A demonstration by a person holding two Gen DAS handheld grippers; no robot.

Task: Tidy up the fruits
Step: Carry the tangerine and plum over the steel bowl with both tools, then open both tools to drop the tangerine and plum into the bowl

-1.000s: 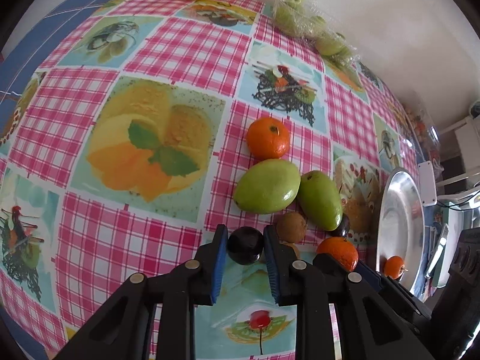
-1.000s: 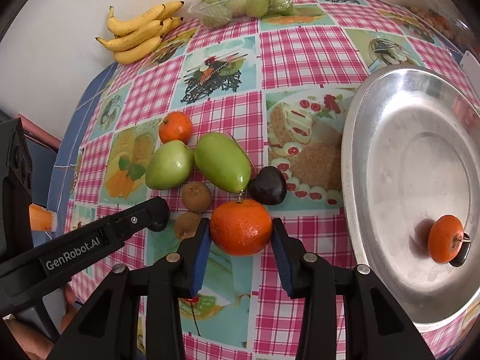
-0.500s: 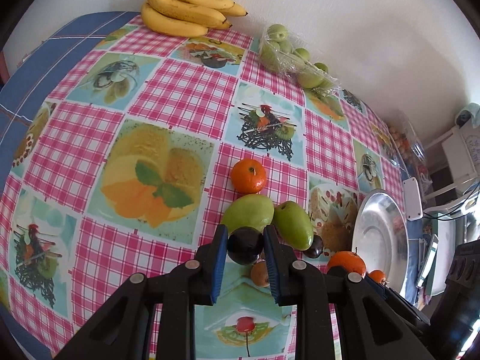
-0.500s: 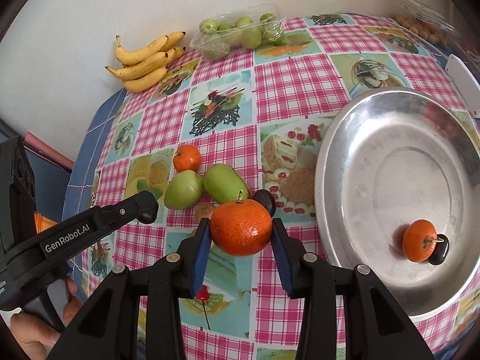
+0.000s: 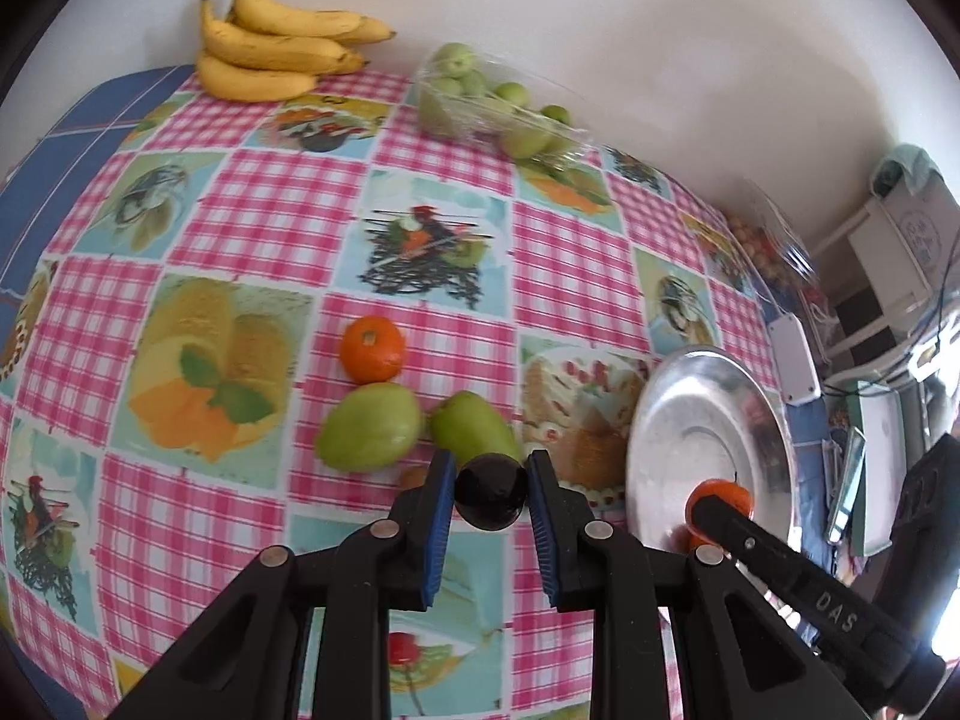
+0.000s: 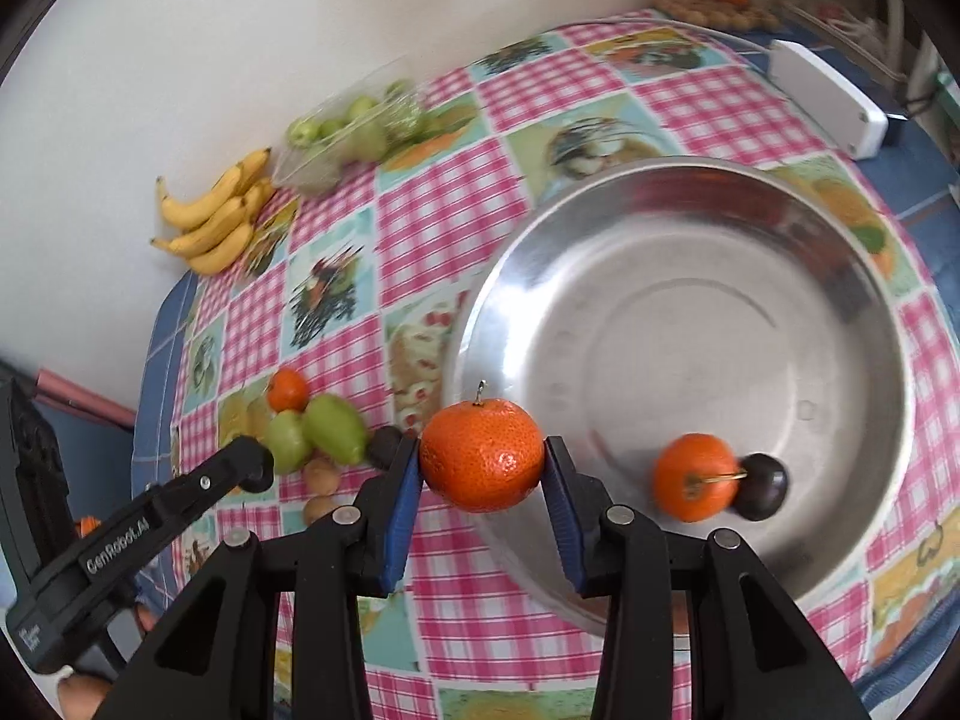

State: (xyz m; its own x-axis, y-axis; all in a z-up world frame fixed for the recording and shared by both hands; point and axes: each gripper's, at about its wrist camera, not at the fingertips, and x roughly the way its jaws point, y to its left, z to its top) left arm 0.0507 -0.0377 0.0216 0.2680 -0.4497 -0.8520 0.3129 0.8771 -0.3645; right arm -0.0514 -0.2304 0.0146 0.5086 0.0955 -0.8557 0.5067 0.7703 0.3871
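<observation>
My left gripper (image 5: pixel 489 495) is shut on a dark plum (image 5: pixel 491 495) and holds it above the table, near two green mangoes (image 5: pixel 369 435) and an orange (image 5: pixel 372 349). My right gripper (image 6: pixel 483 465) is shut on an orange (image 6: pixel 482 455) and holds it over the near left rim of the steel bowl (image 6: pixel 690 276). The bowl holds a smaller orange (image 6: pixel 693 477) and a dark plum (image 6: pixel 761 486). The bowl also shows in the left wrist view (image 5: pixel 708 414). Two kiwis (image 6: pixel 321 489) and another dark plum (image 6: pixel 384 447) lie by the mangoes (image 6: pixel 333 427).
A banana bunch (image 5: pixel 276 54) and a bag of green fruit (image 5: pixel 498 105) lie along the wall at the back. A white box (image 6: pixel 828 99) sits at the table's far right edge. A bag of small fruit (image 5: pixel 768 246) lies beyond the bowl.
Both grippers have risen and swung right with their fruit. The right gripper's orange has moved from beside the bowl to over its rim.
</observation>
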